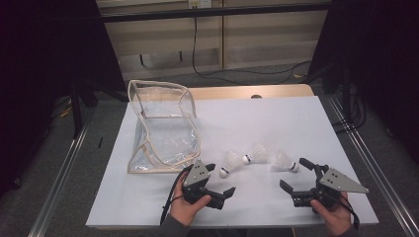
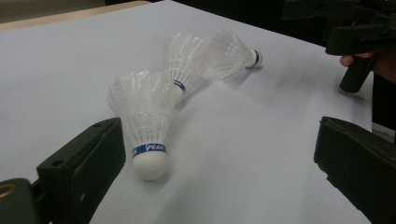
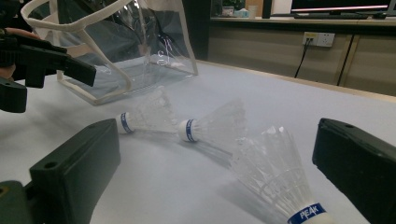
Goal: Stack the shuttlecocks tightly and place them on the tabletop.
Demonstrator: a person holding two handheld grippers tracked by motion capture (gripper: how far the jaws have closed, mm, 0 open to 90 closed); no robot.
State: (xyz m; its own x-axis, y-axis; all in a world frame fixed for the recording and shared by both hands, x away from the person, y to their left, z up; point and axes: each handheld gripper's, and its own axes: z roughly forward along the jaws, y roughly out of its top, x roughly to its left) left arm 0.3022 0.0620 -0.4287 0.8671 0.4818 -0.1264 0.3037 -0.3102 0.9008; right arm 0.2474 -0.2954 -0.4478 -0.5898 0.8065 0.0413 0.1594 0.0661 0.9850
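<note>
- Your left hand-held gripper [image 1: 220, 180] hovers low at the near left of the desk [image 1: 306, 123], jaws spread wide and holding nothing; in the left gripper view the nearest shuttlecock [image 2: 142, 126] lies between them, cork end toward you, just beside the left jaw.
- Your right hand-held gripper [image 1: 295, 174] sits at the near right, jaws likewise spread and empty, with the right-hand shuttlecock [image 1: 285, 162] lying between its jaw tips, cork pointing right.
- Three shuttlecocks lie on their sides in a loose row across the near middle of the desk: the left one [image 1: 230, 163], the middle one [image 1: 255, 154] and the right one; the left and middle appear to touch or overlap at the feathers.
- Judged from the pictures, each is very light and will roll or skid at a nudge. The feather skirts look thin and easily crushed, so take hold at the firm white cork or the blue band just above it, closing gently.
- One clear plastic bag [image 1: 160, 126] with cream trim stands open-topped at the far left, well apart from the row, a likely home for the shuttlecocks.
- Two grippers, three shuttlecocks, one bag.
</note>
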